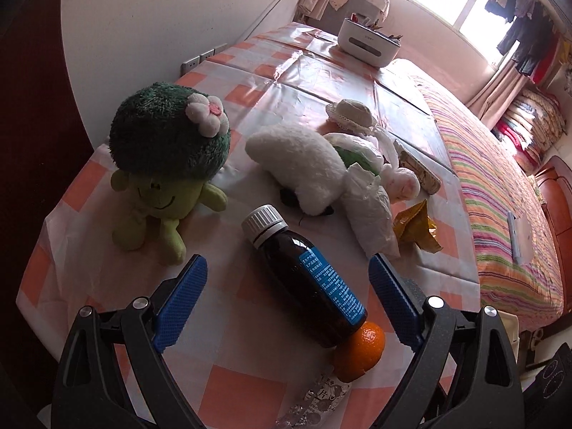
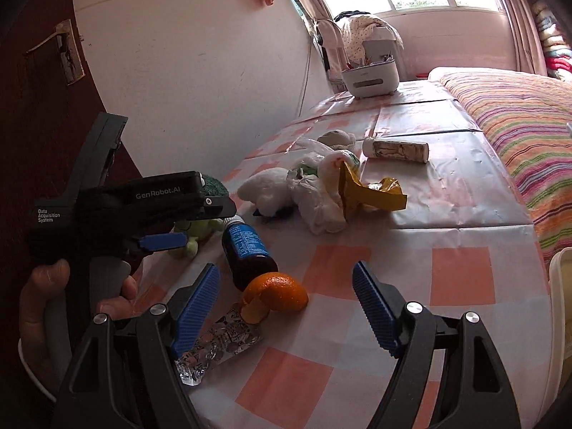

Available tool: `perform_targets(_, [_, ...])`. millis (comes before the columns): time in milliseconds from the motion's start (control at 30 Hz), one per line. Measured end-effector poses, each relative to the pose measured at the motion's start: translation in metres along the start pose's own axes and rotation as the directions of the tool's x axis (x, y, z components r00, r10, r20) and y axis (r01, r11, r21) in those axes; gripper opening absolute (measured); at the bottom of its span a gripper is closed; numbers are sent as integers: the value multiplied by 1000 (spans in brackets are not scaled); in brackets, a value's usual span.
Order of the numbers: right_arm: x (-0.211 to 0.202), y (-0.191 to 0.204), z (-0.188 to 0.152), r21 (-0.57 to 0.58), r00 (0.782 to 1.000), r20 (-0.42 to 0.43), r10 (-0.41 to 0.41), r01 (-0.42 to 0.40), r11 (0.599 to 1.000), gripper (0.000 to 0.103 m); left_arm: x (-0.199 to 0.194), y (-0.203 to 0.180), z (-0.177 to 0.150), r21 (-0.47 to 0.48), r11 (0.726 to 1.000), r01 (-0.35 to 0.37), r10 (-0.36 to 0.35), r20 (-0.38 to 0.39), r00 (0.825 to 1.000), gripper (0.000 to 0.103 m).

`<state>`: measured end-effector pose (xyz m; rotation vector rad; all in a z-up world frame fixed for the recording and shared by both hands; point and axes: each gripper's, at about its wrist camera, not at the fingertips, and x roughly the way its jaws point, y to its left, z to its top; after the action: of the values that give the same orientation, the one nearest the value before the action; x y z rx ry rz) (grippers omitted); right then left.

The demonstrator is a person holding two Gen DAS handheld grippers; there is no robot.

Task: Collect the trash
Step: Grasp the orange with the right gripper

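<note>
Below, by label:
Left gripper [image 1: 287, 279]: fingers spread wide — astride the dark brown medicine bottle with blue label [image 1: 314, 279], not touching.
Right gripper [image 2: 286, 286]: fingers apart, empty.
Trash: orange peel [image 2: 275, 295] touching bottle base; crumpled yellow wrapper [image 2: 371, 193] on checked table [image 2: 461, 275].

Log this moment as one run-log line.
left gripper: open over brown bottle | right gripper: open near orange peel | held: nothing
</note>
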<state>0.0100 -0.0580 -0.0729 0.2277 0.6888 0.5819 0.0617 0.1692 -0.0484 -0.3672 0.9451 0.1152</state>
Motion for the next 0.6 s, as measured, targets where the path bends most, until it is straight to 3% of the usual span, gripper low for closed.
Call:
perform_targets(267, [34,7,-1,-56,993,-115,34,-41,998,74,14,12,5,-39,999,-24,22,-35,999,90])
perform_targets(400, [45,9,-3,-80,987,-160,30,-44,996,62,17,16,7,-57,998,-22,19,-45,999,90])
perform_targets(600, [54,7,-1,-70,980,-194,41,-55,996,56,20,15,8,-55,998,-22,19,-52,998,90])
